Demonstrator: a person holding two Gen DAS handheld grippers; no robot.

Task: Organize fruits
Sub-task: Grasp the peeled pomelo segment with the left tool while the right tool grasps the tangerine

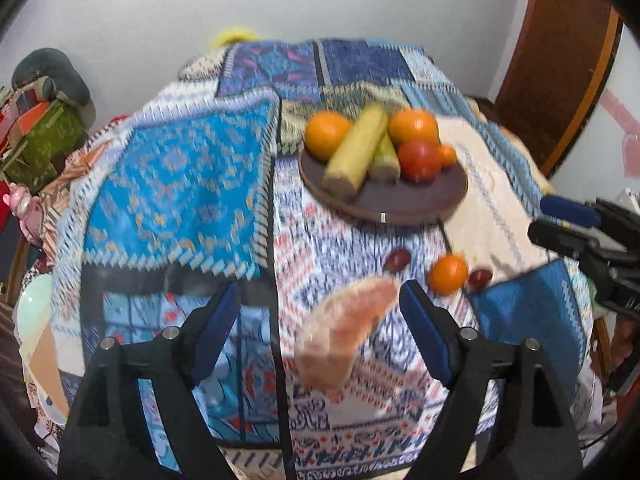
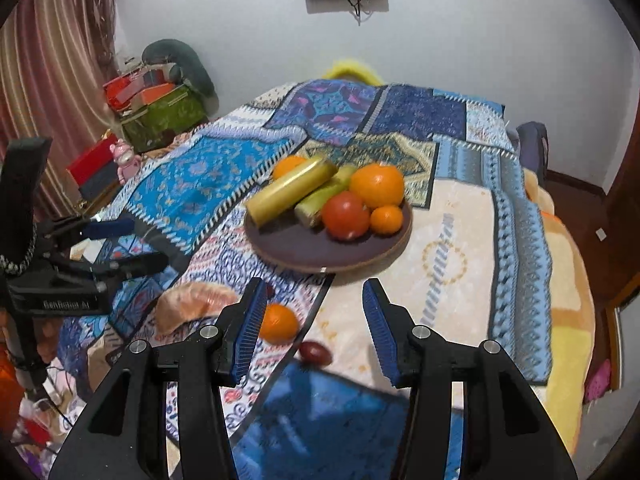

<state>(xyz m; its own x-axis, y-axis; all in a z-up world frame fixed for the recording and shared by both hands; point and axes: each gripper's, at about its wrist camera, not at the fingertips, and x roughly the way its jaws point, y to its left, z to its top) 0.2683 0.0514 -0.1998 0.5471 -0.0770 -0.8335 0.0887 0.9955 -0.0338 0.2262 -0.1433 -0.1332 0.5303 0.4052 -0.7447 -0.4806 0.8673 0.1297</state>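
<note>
We read this as the gathering step: several fruits already sit on the plate, and four pieces are still loose on the cloth.

Nearest in the left wrist view, our left gripper (image 1: 320, 328) has its blue-padded jaws spread wide with nothing between them that they touch. Just beyond the gap, at about 12 o'clock, lies the pale pink peeled citrus wedge (image 1: 346, 330) — soft-looking, curved, membrane-skinned, resting on the patterned blue-and-white quilted cloth (image 1: 176, 184). It seems the left gripper's likely target; closing on it would call for a gentle squeeze across its narrow width, since it looks easy to crush.

Our right gripper (image 2: 314, 328) is likewise wide apart and holds nothing. At its 10 o'clock, partly behind the left finger, sits the small round orange mandarin (image 2: 280, 324), and near 12 o'clock the small dark red oval fruit (image 2: 316, 353), glossy and smooth. A second dark red oval fruit (image 1: 398, 260) shows in the left view beside the mandarin.

Farther on, at 12 o'clock, the round dark brown plate (image 2: 304, 246) carries two long yellow-green cut stalks (image 2: 290, 192), two large oranges (image 2: 378, 186), a shiny red tomato-like fruit (image 2: 346, 214) and a small mandarin on the plate (image 2: 386, 219) — its near half is bare.
</note>
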